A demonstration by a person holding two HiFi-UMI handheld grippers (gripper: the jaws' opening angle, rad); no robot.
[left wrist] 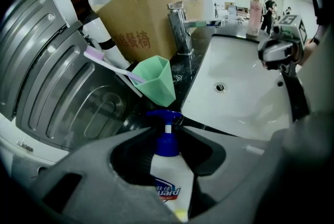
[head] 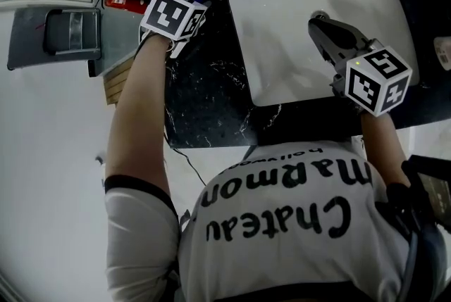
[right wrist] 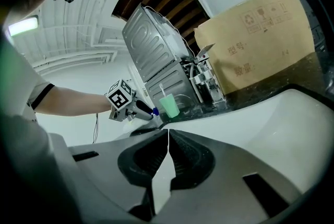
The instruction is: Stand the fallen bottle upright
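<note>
Left gripper (left wrist: 165,129) clamps the bottle (left wrist: 169,178): white body pinched between both jaws, blue pump poking past the tips toward a green cup (left wrist: 156,79). I see the bottle at the dark bench (head: 204,103), just left of the sink (head: 282,47); can't tell if its base touches down. Cup holds a toothbrush (left wrist: 104,60), and a tap (left wrist: 180,24) and cardboard box (left wrist: 146,14) stand behind. Right gripper (right wrist: 168,131) hangs over the sink, jaws pressed together, nothing between them.
</note>
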